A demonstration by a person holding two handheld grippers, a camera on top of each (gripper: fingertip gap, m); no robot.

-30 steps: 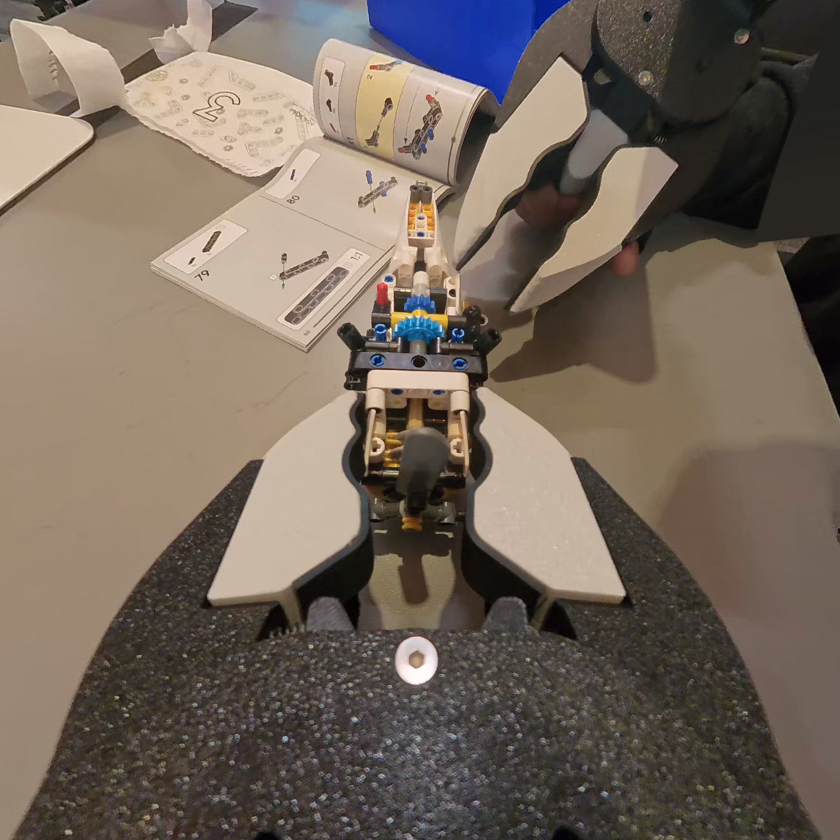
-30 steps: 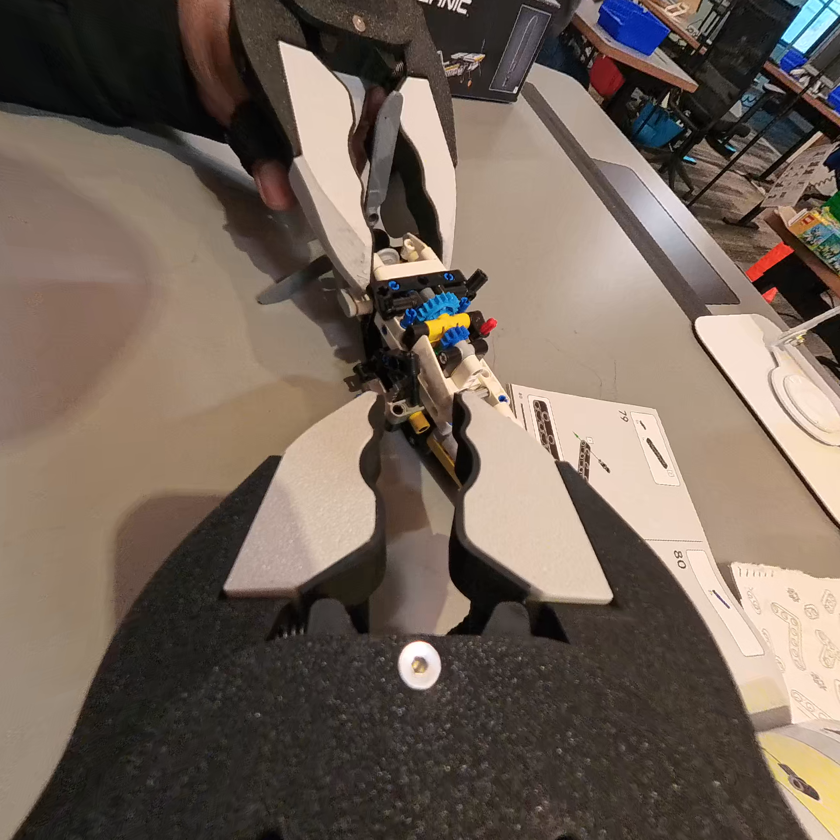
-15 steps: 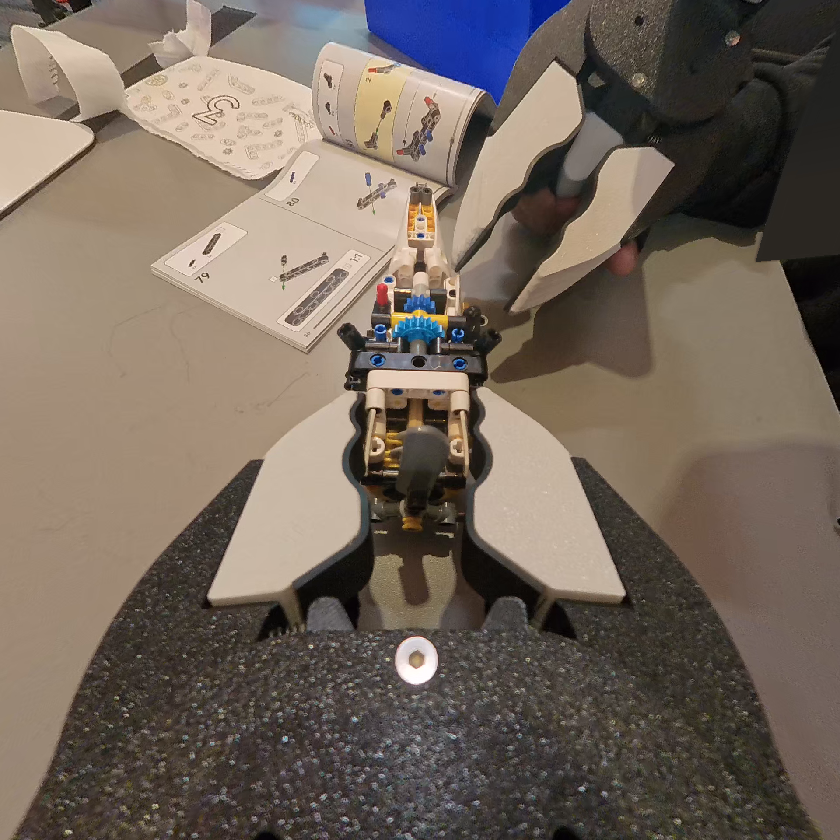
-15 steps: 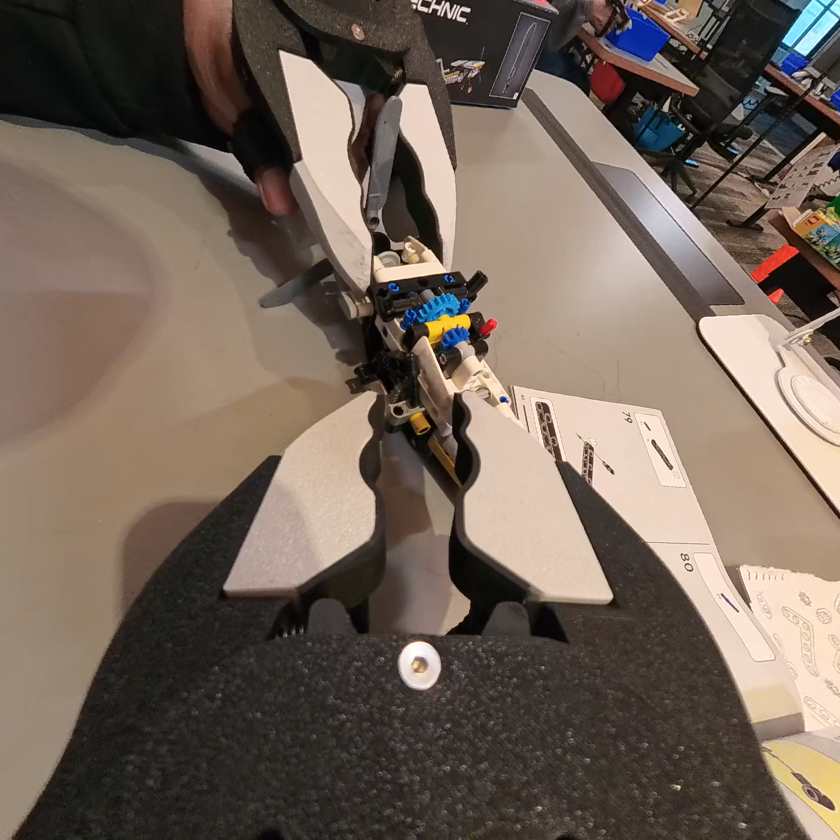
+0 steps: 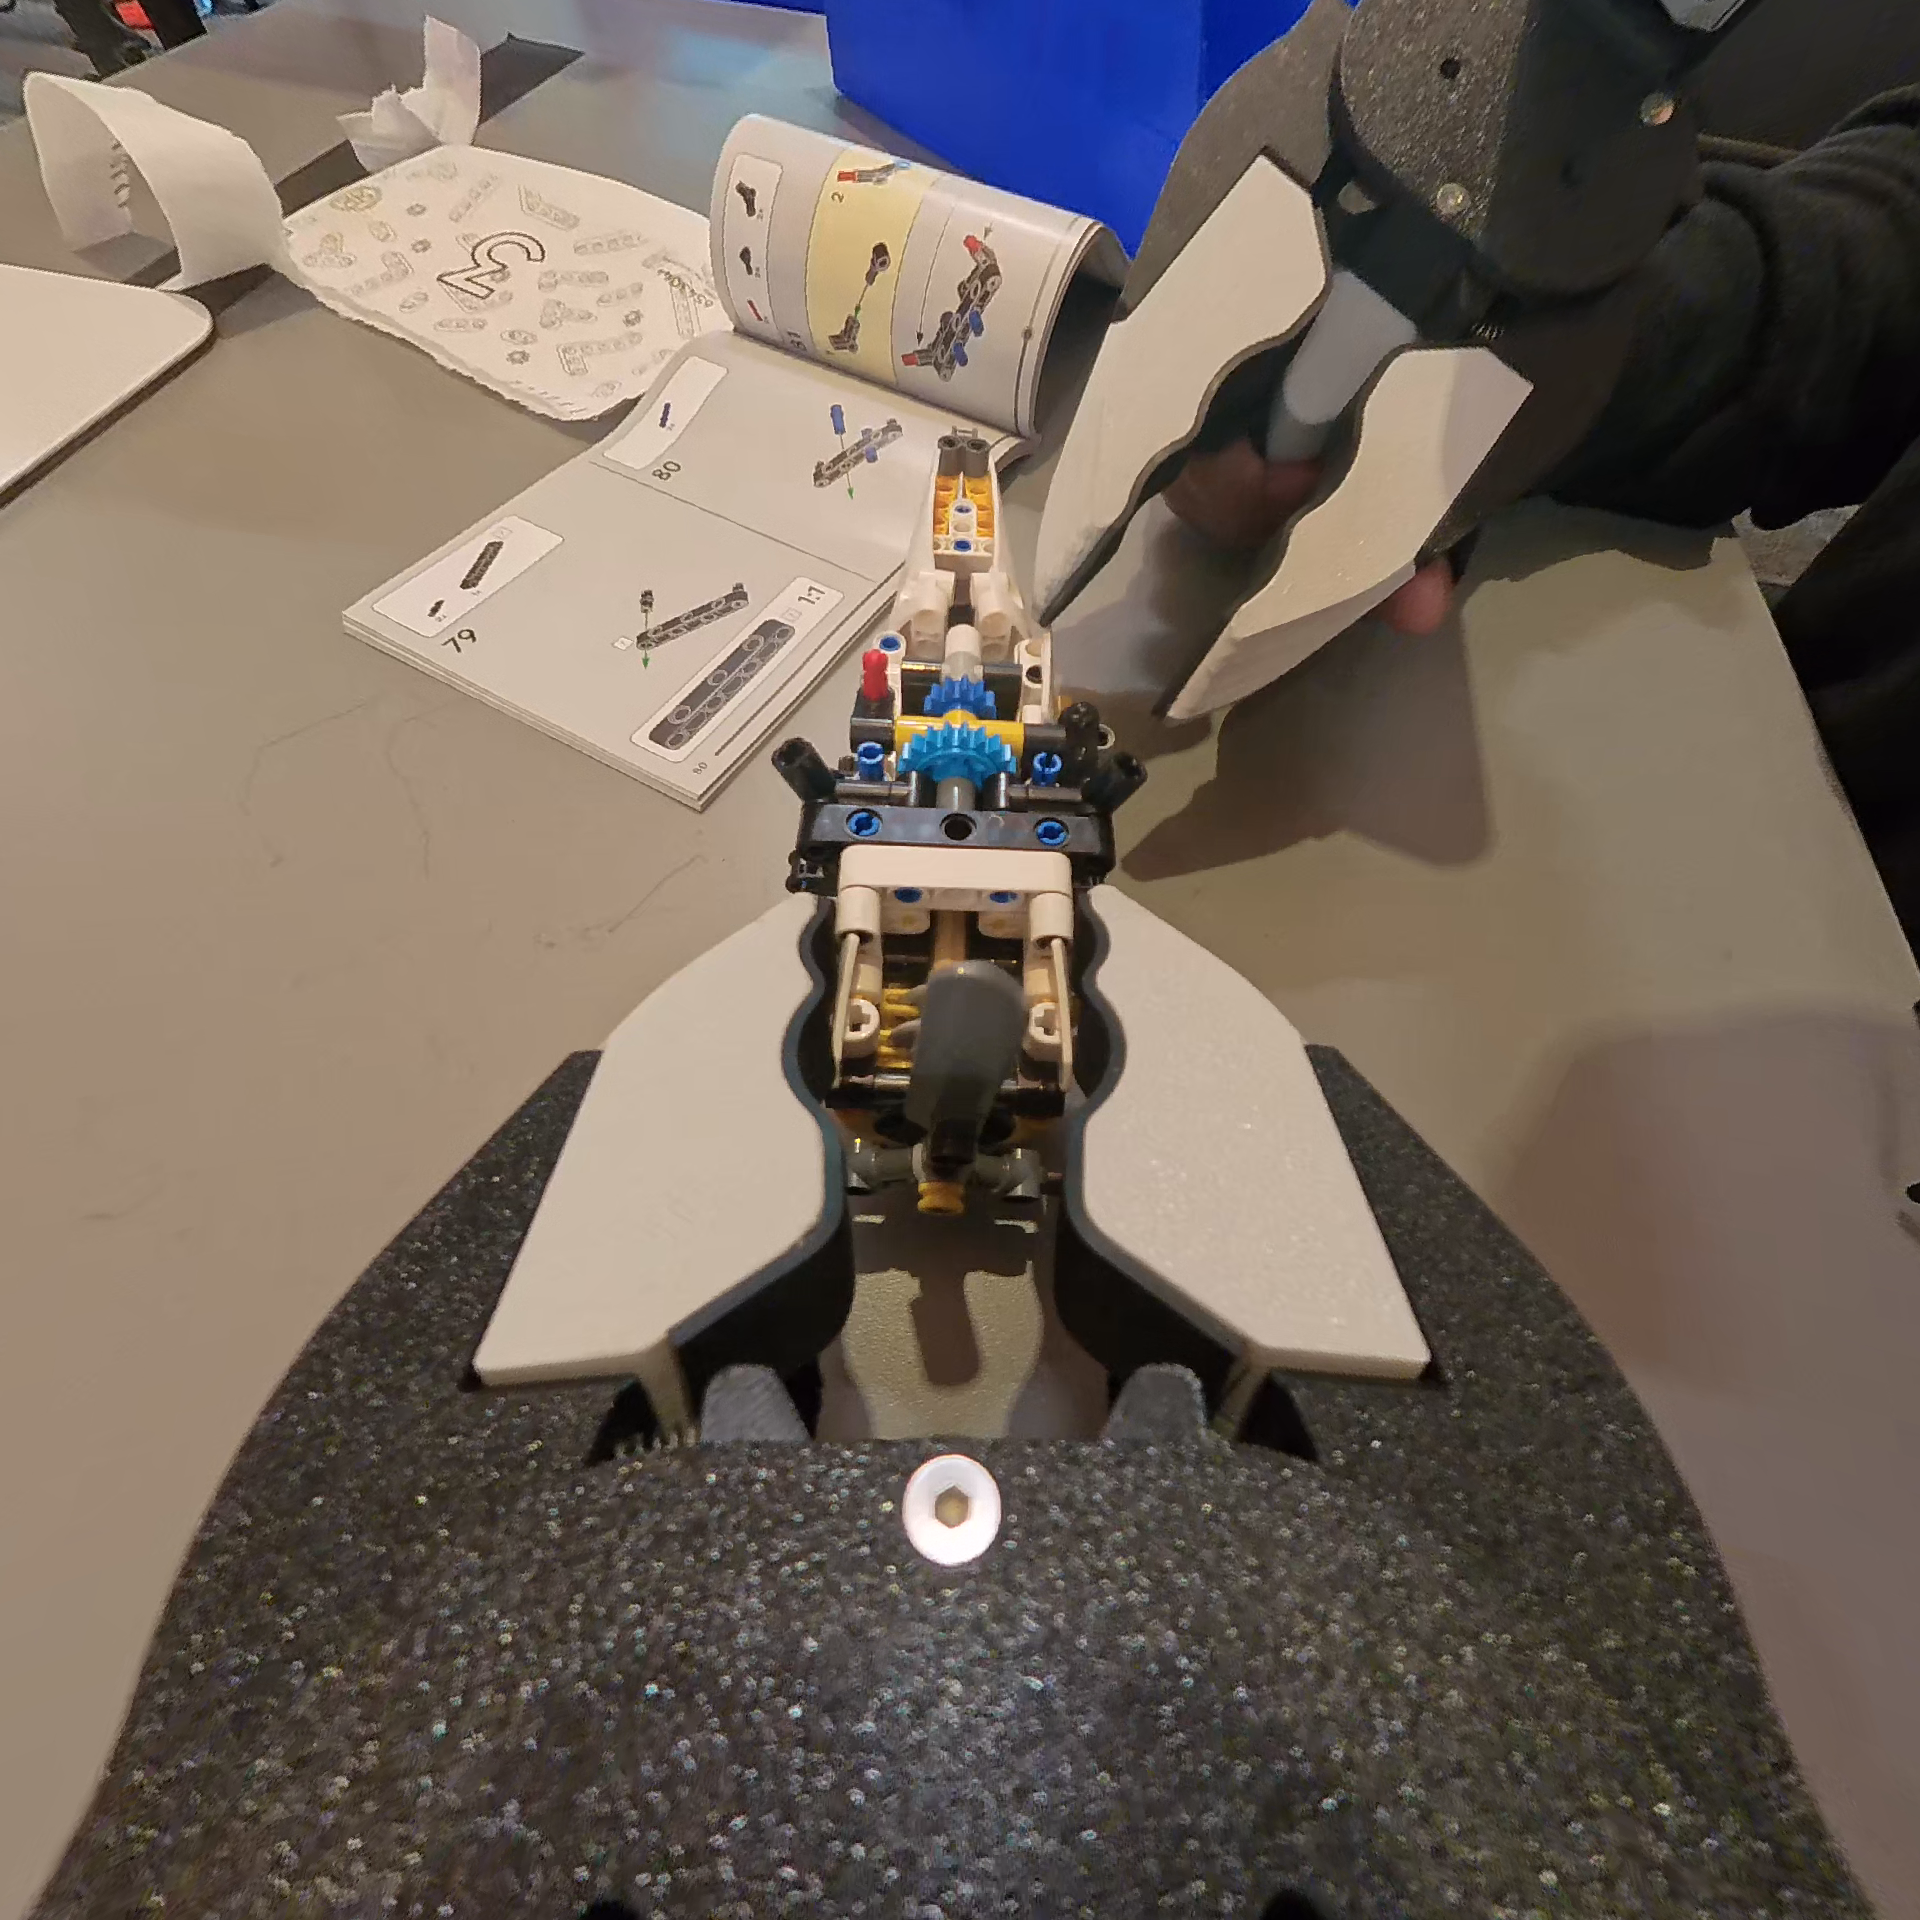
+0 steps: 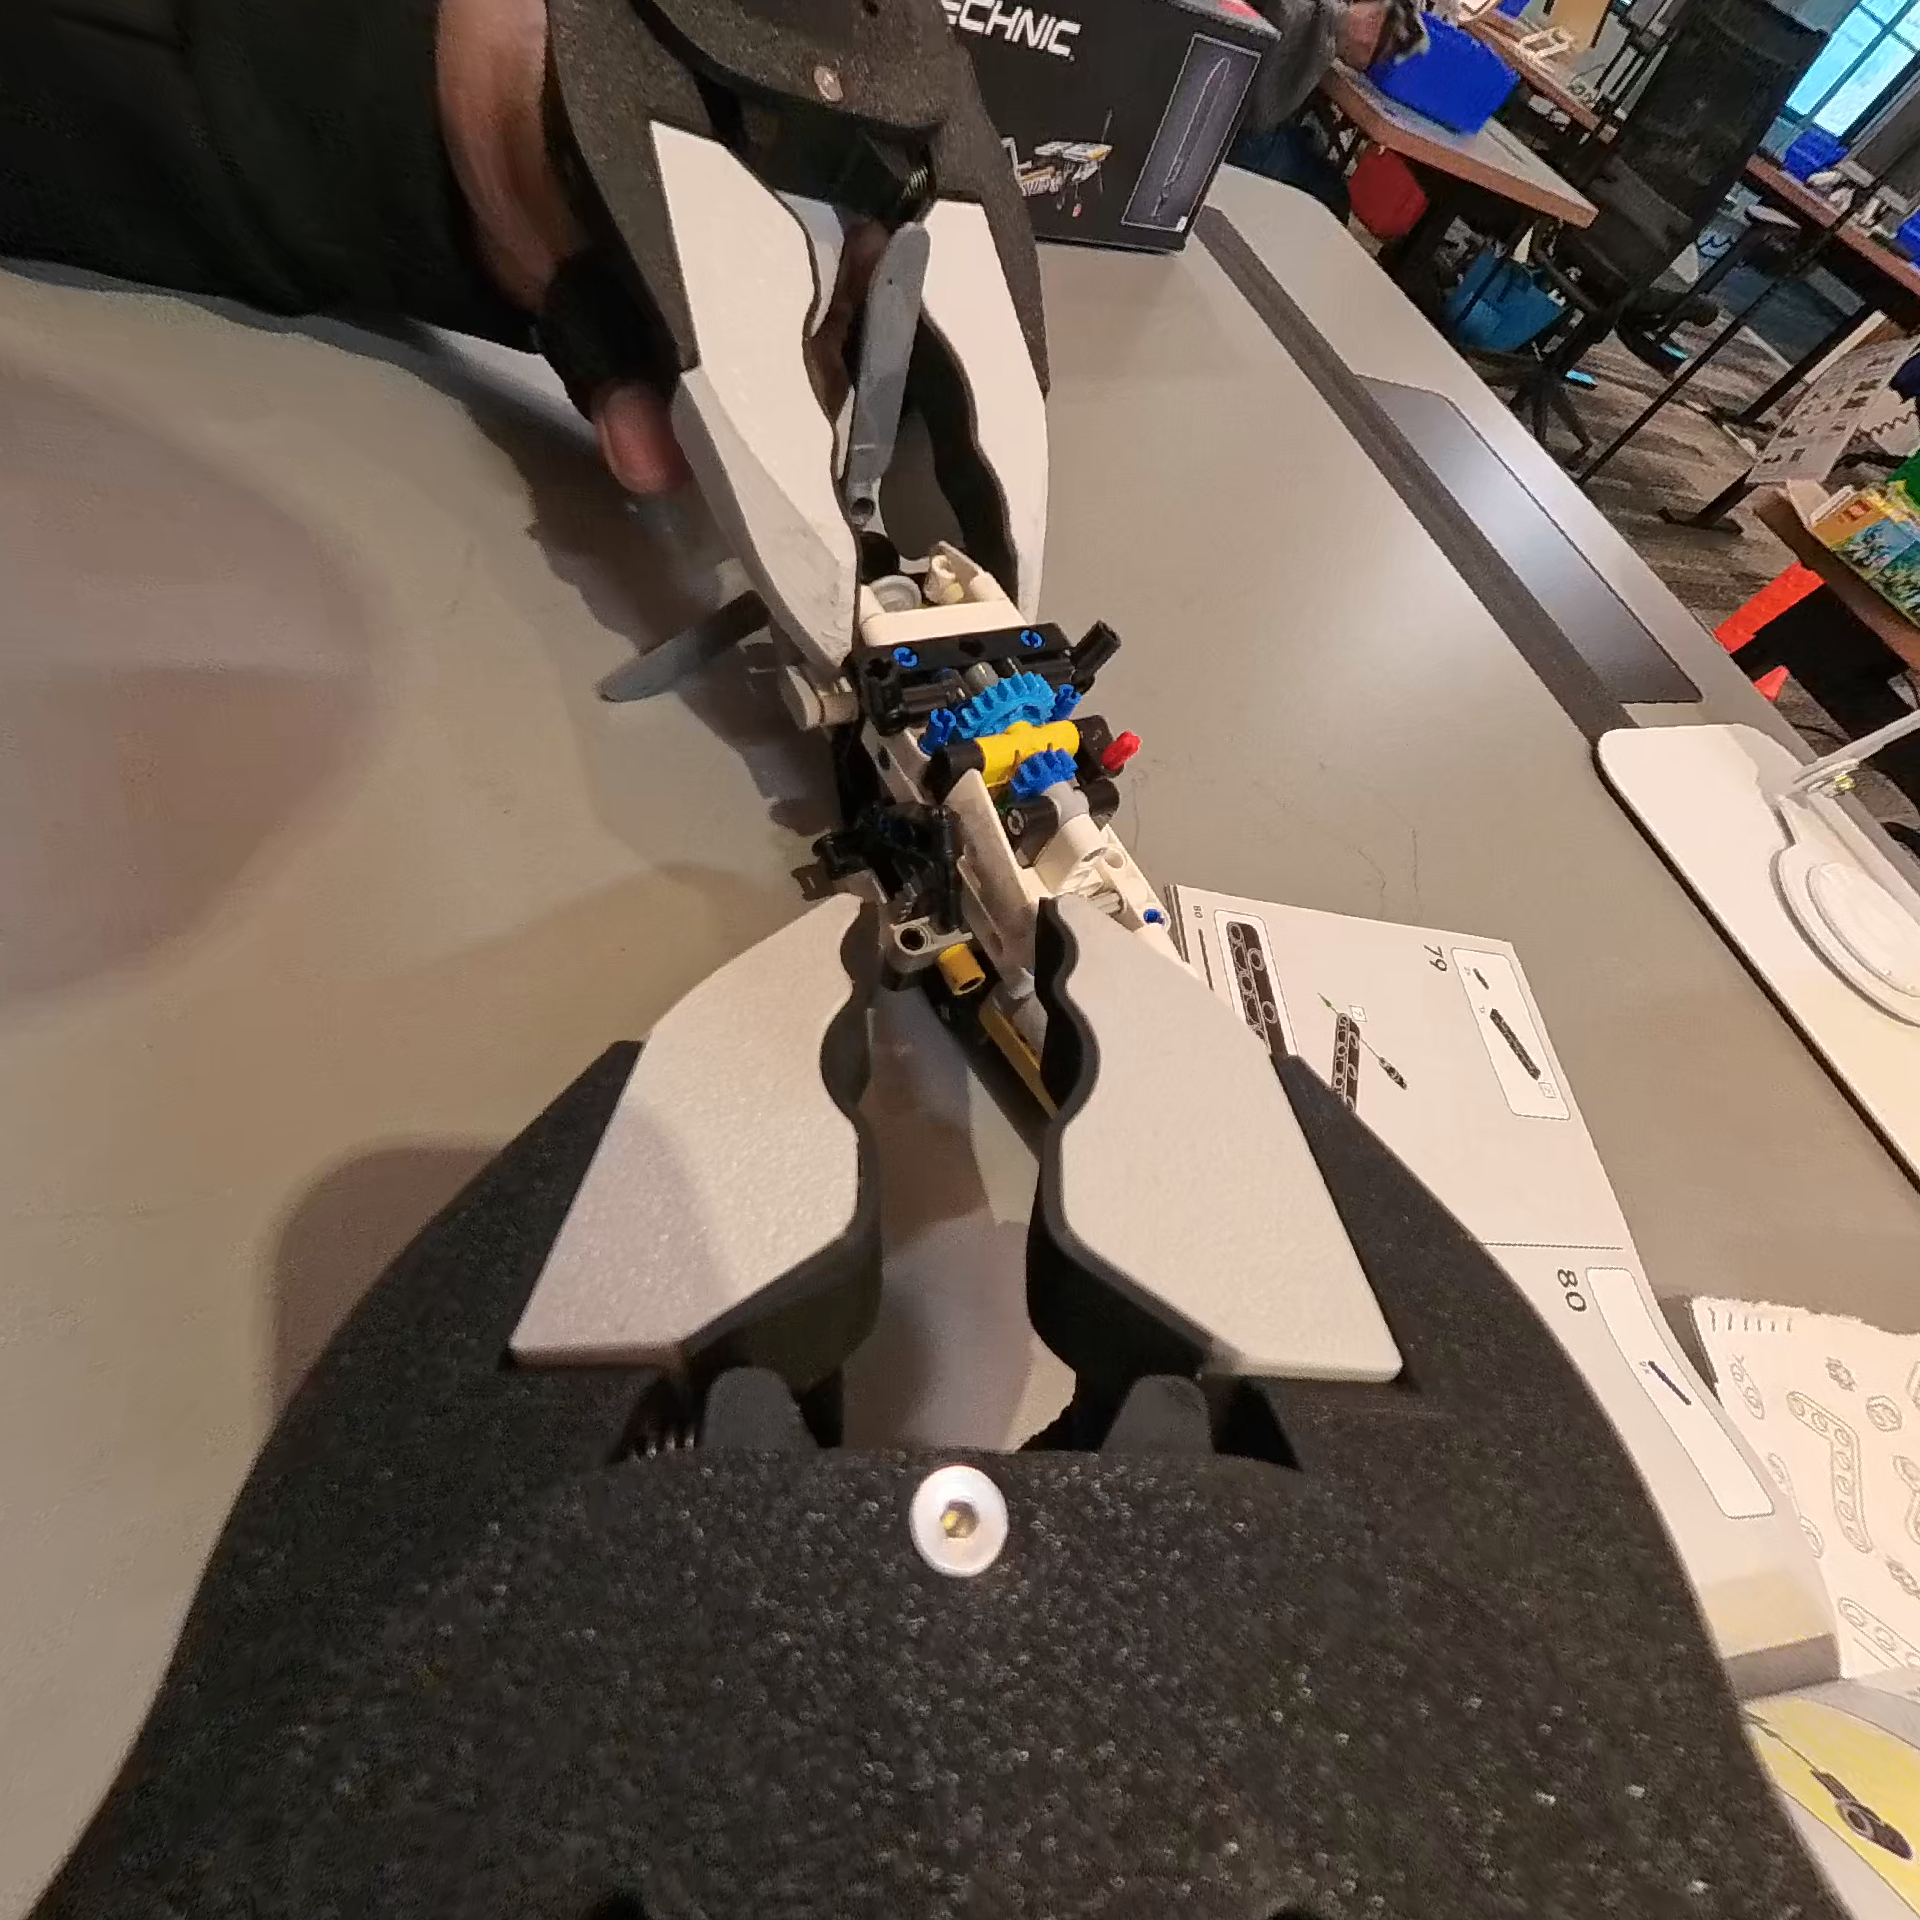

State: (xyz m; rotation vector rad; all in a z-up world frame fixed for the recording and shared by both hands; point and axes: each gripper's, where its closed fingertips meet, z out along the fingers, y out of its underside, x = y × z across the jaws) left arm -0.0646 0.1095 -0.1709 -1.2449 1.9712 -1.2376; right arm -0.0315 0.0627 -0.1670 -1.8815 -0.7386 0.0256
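Observation:
A brick model (image 5: 961, 790) in white, black and yellow with blue gears lies lengthwise on the grey table (image 5: 312, 987). My left gripper (image 5: 956, 914) is shut on its rear end, where a dark grey part (image 5: 966, 1039) sticks up between the fingers. The right wrist view shows the same grip (image 6: 925, 613) on the model (image 6: 997, 748). My right gripper (image 6: 951, 925) is shut on a long light grey piece (image 6: 935, 1195) lying deep between its fingers. It hovers at the model's nose. In the left wrist view the right gripper (image 5: 1112, 665) holds that piece (image 5: 1320, 353), one fingertip against the model's right side.
An open instruction booklet (image 5: 644, 582) lies left of the model and also shows in the right wrist view (image 6: 1382, 1039). A printed paper bag (image 5: 488, 281), a blue bin (image 5: 997, 83), a black box (image 6: 1122, 114) and a white tray (image 6: 1745, 883) stand around. Spacing between my two grippers at the tips: around 7 centimetres.
Nothing has visibly moved. Both grips hold as before.

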